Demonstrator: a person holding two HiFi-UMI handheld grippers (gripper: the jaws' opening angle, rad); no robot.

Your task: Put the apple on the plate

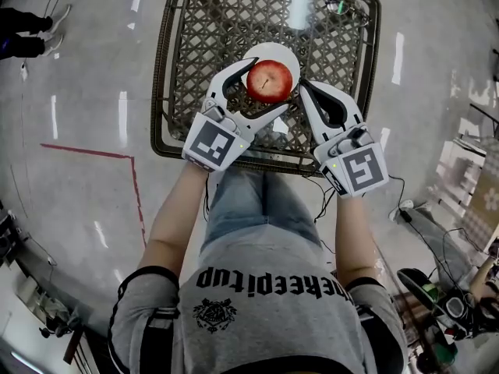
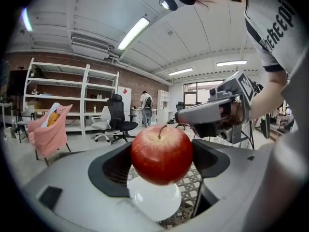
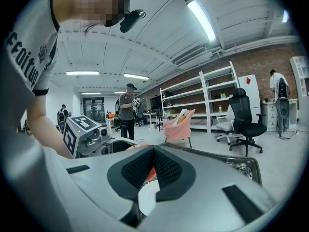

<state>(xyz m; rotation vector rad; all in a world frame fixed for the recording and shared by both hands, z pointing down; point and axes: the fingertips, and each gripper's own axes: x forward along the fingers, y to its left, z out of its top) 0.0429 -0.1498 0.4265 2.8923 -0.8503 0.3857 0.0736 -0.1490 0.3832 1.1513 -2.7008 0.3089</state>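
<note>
While the left gripper [image 1: 267,90] clamps the round red apple [image 1: 269,80] between its jaws, holding it over the small white round plate [image 1: 282,52] on the brown woven wicker table [image 1: 203,37], the right gripper [image 3: 152,154] sits just beside the apple, jaws pressed together on nothing.

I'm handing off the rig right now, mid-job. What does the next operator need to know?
Left gripper: shut on the apple, with a jaw on each side of it.
Right gripper: jaws together, nothing in them, just beside the apple.
Plate: white, on the wicker table, directly under the apple. I can't tell whether they touch.
Done: apple gripped and over the plate.
Left: set it on the plate, open the left jaws, back off.
</note>
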